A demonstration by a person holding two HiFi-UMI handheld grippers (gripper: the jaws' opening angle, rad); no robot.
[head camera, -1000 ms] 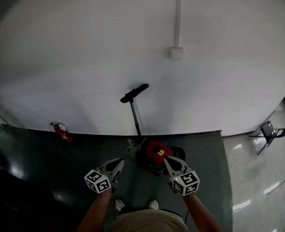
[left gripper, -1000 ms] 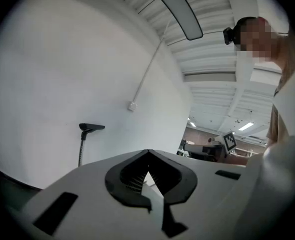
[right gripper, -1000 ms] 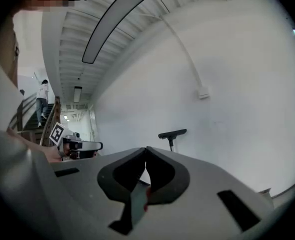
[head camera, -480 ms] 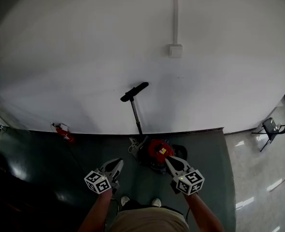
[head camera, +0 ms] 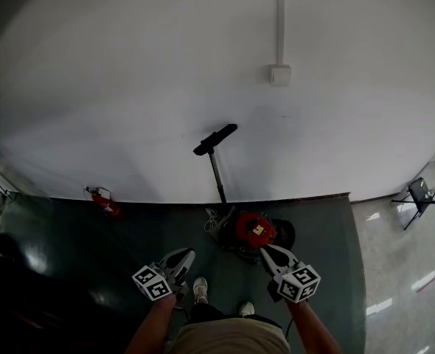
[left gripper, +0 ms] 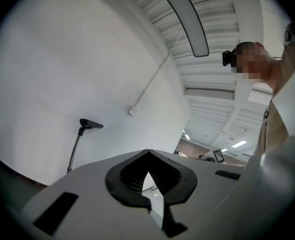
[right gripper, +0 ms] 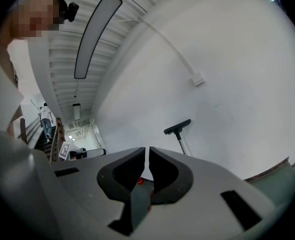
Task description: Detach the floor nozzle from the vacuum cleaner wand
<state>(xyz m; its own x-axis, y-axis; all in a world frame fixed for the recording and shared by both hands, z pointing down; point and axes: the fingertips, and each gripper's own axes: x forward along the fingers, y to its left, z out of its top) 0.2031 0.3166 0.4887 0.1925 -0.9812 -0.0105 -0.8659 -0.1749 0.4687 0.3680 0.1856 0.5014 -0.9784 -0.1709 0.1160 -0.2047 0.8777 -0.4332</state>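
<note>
Left claw and right claw remain closed and empty as the person puts one shoe forward towards the red vacuum cleaner. Its floor nozzle, still on the wand, leans against the wall, well apart from both claws.

Upright against the wall: wand, floor nozzle on top, vacuum body on the floor at its foot. Left along the wall, fire extinguisher; far right, chair.
</note>
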